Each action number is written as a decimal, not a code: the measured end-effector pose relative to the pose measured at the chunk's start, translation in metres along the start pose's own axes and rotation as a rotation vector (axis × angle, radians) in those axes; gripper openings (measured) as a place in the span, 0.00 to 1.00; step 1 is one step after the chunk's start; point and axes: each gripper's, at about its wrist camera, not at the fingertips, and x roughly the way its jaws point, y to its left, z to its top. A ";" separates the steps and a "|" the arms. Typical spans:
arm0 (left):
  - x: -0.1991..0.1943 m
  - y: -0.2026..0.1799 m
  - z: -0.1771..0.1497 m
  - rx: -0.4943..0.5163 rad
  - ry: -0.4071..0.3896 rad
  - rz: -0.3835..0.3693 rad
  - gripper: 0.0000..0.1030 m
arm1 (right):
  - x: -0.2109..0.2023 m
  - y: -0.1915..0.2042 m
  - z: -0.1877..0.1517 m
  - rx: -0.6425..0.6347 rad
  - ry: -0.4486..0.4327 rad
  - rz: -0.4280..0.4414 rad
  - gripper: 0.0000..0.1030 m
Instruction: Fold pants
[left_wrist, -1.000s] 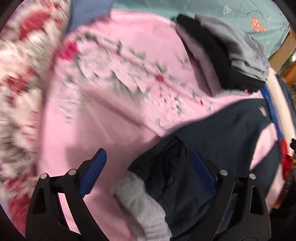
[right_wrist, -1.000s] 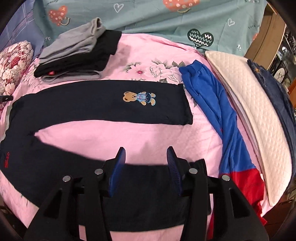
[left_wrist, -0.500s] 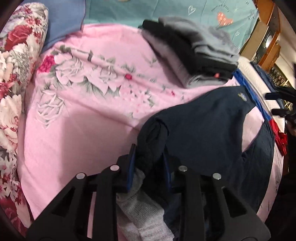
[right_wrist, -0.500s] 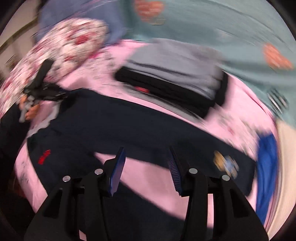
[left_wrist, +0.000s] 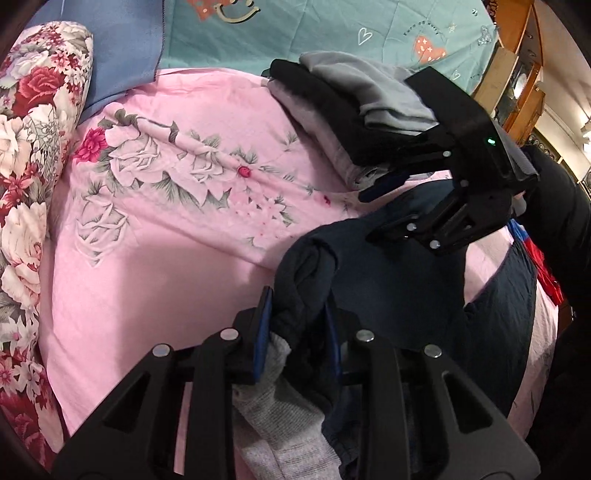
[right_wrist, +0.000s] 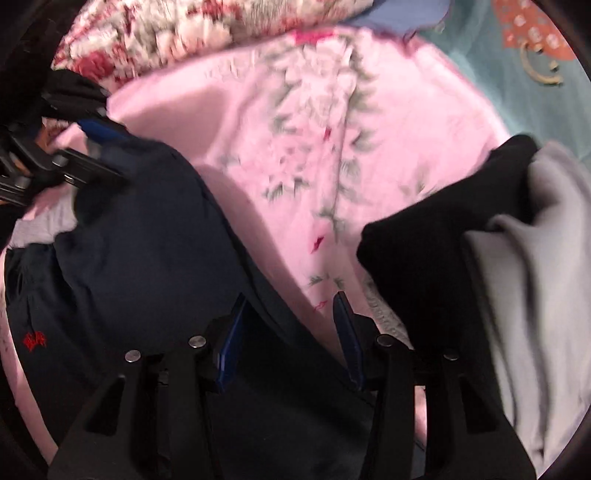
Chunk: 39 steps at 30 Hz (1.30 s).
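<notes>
My left gripper is pinched narrow on a bunched fold of the navy pants at the waist end, blue pads pressed into the cloth on both sides. Grey ribbed waistband hangs below the pads, partly hidden by the gripper frame.

My right gripper stands wide apart, nothing between the pads; it sits just above the upper edge of the pants, left pad over navy cloth, right pad over pink. Can't tell if the pads touch the fabric, the right wrist view is motion-blurred. From the left wrist view the right gripper shows on the right side, over the pants beside the folded clothes stack.

Pants lie spread on the pink floral bedsheet, toward the near edge of the bed; small red embroidery on the cloth, too blurred to read. The stack of grey and black sits at the far side of the bed. Floral pillow at the bed's left edge, cut off. A blue and red garment at the right, mostly hidden.
</notes>
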 end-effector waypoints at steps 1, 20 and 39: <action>0.001 0.001 0.000 -0.008 0.003 0.004 0.26 | 0.002 0.001 -0.001 -0.017 0.006 -0.001 0.44; -0.013 0.003 0.013 -0.096 -0.025 0.177 0.26 | -0.011 0.004 0.014 0.124 -0.119 -0.048 0.04; -0.082 -0.097 -0.144 -0.148 0.033 0.282 0.31 | -0.089 0.196 -0.116 0.173 -0.304 0.033 0.04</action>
